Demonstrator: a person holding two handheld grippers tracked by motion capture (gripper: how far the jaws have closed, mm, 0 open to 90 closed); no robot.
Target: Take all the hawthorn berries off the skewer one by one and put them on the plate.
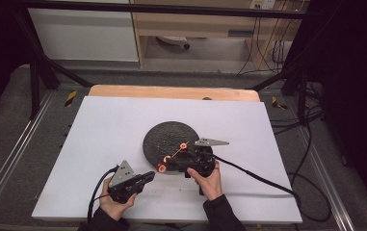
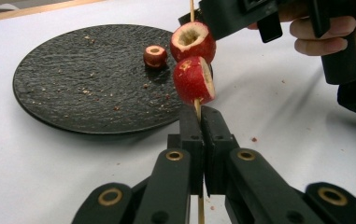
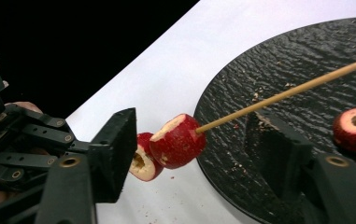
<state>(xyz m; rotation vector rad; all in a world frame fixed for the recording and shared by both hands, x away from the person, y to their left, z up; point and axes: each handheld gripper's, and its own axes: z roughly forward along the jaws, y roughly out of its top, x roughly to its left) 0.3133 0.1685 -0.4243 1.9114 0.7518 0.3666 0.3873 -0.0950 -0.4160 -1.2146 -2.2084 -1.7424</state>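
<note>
While left claw pinches thin wooden skewer, glossy red cored fruits, right claw spread, rough round black plate.

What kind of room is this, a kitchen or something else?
More likely a lab or workshop than a kitchen: a white table stands inside a black metal frame, loose cables hang by bare shelving behind it, and the only food is cored red fruit pieces on a skewer.

One camera above you, one close on each gripper
Your high view looks down the table; both gripper views share the dark plate and the skewered fruit
</note>
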